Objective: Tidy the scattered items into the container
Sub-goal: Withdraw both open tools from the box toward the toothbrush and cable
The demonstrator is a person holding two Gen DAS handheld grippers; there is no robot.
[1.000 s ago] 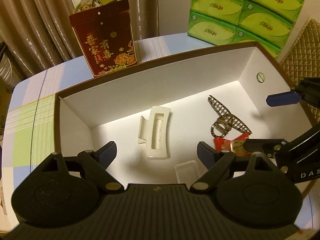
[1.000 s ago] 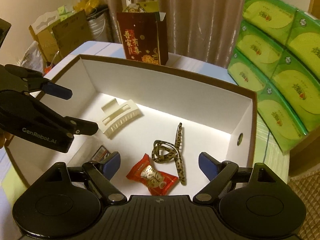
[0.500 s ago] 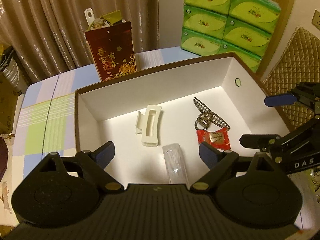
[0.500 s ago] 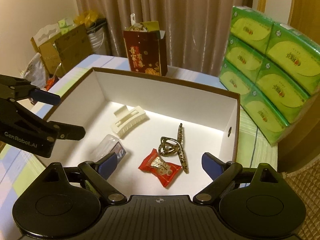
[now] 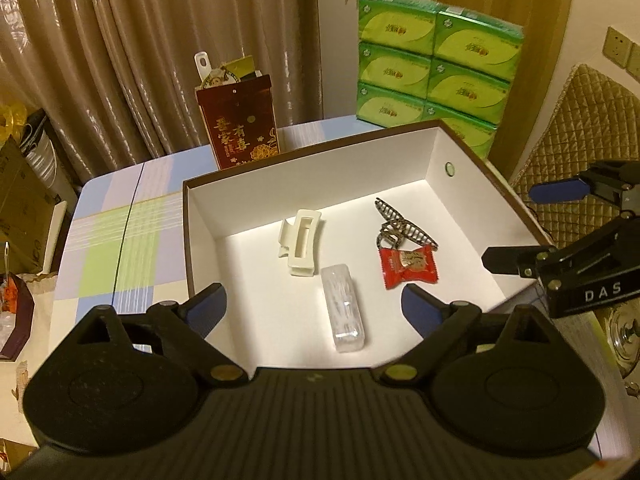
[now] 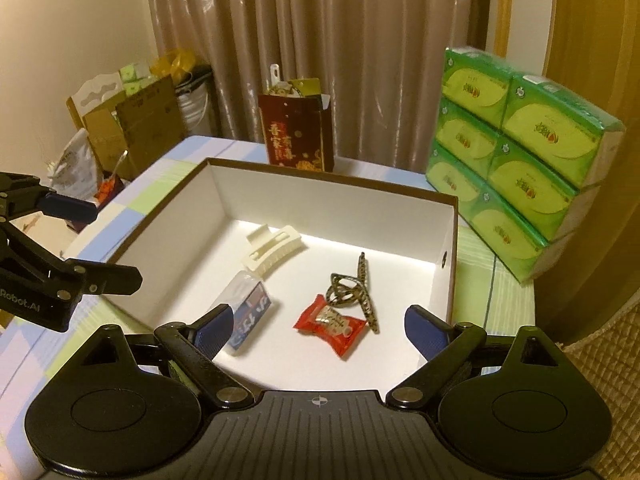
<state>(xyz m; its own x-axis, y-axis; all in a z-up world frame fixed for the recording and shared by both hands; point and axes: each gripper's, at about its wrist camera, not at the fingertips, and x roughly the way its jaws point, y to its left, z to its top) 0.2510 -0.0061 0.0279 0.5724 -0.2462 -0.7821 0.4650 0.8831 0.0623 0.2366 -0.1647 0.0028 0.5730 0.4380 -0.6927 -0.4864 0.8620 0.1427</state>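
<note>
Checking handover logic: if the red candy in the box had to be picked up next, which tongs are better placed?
Right. In the right wrist view the red candy lies almost centred between the open right tongs. From the left tongs, also open, it sits off to the side, near one finger.

Counts: 1 open white cardboard box w/ brown rim (image 5: 436,152), on the checked worktop (image 5: 120,240). Inside it, 4 items:
- 2 hair claw clips: 1 cream plastic clip (image 5: 301,246) at centre, 1 leopard-print clip (image 5: 402,226) to the right.
- 1 red-wrapped candy (image 5: 408,266), near side of the leopard clip.
- 1 clear plastic oblong case (image 5: 343,314), nearest.

Far side of the worktop: 1 dark red paper gift bag w/ gold characters (image 5: 240,124). Far right: green tissue packs (image 5: 436,68), 8 visible in the stack.
</note>
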